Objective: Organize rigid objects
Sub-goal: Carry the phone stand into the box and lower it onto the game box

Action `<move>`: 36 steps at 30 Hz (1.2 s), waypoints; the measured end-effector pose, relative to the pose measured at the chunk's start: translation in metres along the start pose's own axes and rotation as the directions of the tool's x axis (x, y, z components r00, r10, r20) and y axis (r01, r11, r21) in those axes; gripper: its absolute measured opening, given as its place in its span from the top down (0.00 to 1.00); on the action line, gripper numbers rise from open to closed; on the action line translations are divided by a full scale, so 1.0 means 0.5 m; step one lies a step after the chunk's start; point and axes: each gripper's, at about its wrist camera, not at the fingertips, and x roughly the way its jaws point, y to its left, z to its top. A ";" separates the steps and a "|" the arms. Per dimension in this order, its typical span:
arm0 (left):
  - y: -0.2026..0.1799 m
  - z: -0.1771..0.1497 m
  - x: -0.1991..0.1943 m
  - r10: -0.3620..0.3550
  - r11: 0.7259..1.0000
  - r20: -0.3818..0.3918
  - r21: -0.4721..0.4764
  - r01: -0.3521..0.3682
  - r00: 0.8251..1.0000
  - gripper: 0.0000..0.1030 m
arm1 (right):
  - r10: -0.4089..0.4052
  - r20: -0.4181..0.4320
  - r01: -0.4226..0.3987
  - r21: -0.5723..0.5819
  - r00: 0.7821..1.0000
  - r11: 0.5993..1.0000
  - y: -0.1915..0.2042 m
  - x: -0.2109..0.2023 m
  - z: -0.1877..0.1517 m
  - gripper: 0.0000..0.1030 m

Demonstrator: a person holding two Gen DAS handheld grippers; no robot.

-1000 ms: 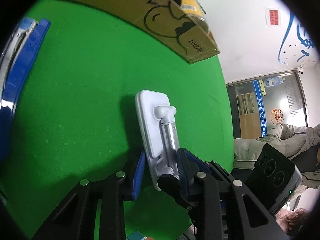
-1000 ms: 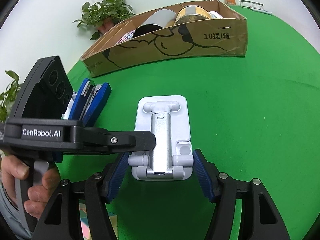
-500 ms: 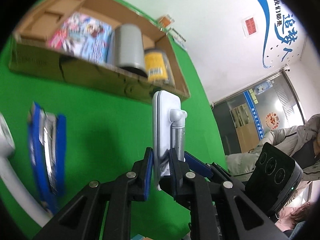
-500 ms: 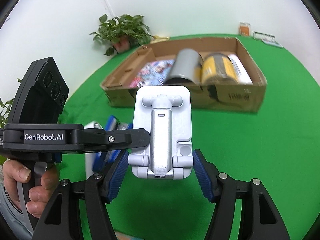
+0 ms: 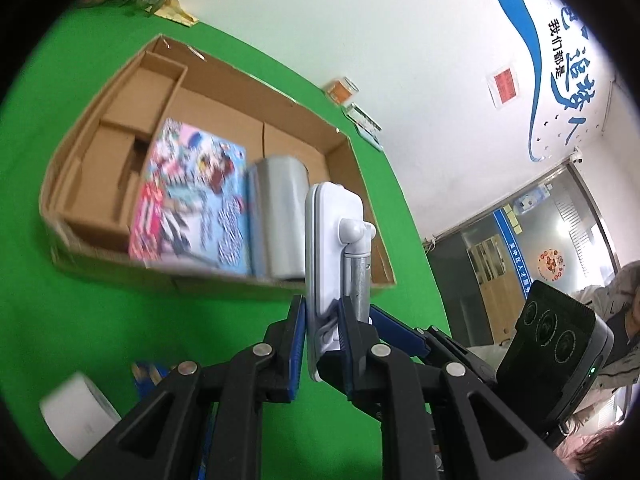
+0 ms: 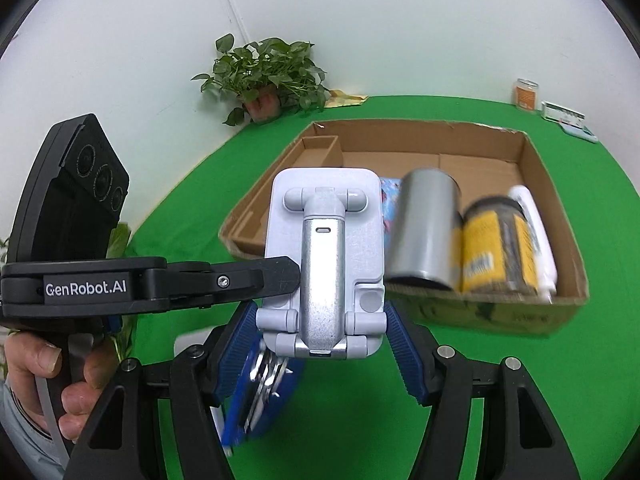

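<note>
Phone stand (image 6: 324,264), white with a metal arm, is held above the green table (image 6: 520,400): left gripper (image 5: 322,330) pinches its thin edge, right gripper (image 6: 322,338) clamps its base sides. Beyond, the cardboard box (image 6: 532,168) holds a colourful flat box (image 5: 192,200), grey cylinder (image 6: 424,228), yellow-labelled jar (image 6: 492,248) and white bottle (image 6: 536,232). Only the right wrist view shows the jar, the bottle and a blue multi-tool (image 6: 256,392) below; only the left shows a white roll (image 5: 76,416).
</note>
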 end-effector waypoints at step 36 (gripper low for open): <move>0.209 0.145 0.083 0.190 0.976 -0.176 -0.073 -0.205 0.966 0.85 | 0.129 -0.269 -0.057 0.262 0.954 0.963 -0.026 0.382 0.108 0.37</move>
